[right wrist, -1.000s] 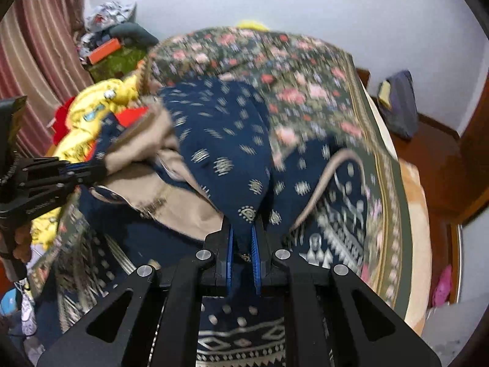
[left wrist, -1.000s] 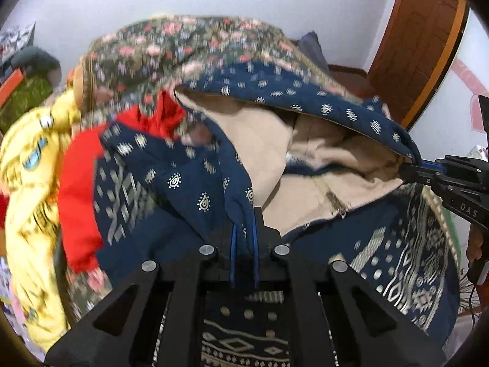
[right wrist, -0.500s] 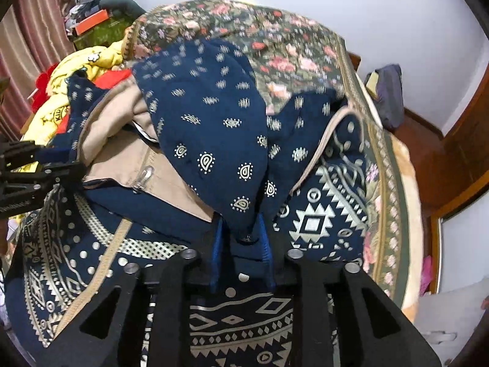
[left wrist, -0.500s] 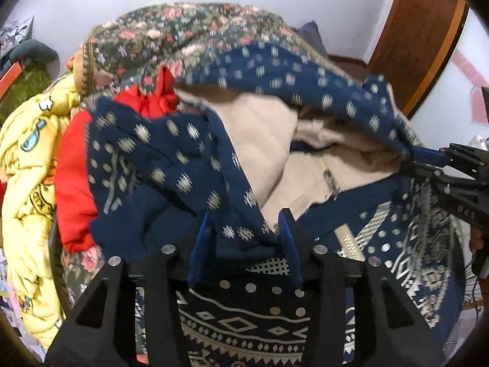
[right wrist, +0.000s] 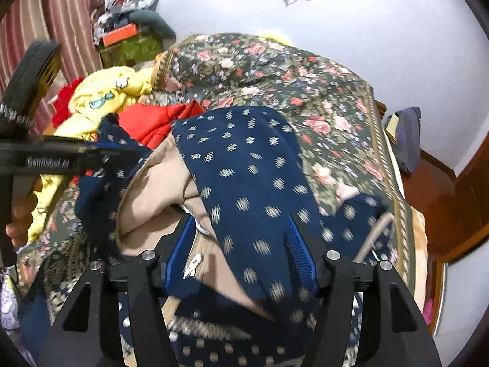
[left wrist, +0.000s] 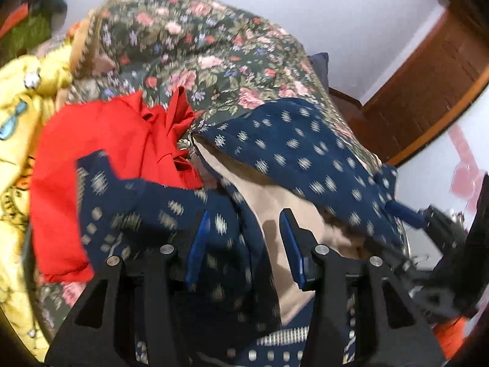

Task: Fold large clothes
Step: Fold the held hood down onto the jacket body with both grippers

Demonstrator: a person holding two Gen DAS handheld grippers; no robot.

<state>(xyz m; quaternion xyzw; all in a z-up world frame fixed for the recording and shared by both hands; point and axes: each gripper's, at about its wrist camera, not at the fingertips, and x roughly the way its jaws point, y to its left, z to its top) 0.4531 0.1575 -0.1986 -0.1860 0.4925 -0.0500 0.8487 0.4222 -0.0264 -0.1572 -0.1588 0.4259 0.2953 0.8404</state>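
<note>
Left gripper [left wrist: 244, 229] and right gripper [right wrist: 241, 238]: jaws of both spread wide and gripping nothing, with the navy patterned garment [right wrist: 250, 171] draped between and over them. The garment lies heaped on the floral bedspread [right wrist: 305, 91], its tan lining [left wrist: 275, 202] exposed. The left view alone shows the wooden door [left wrist: 428, 85]; the right view alone shows the striped curtain [right wrist: 61, 15]. A red garment [left wrist: 101, 140] and a yellow garment [right wrist: 101, 98] lie beside it.

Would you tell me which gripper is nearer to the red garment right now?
Left. The left gripper sits just beside the red garment, over the navy patterned garment. The right gripper is across that navy fold, farther from the red.
</note>
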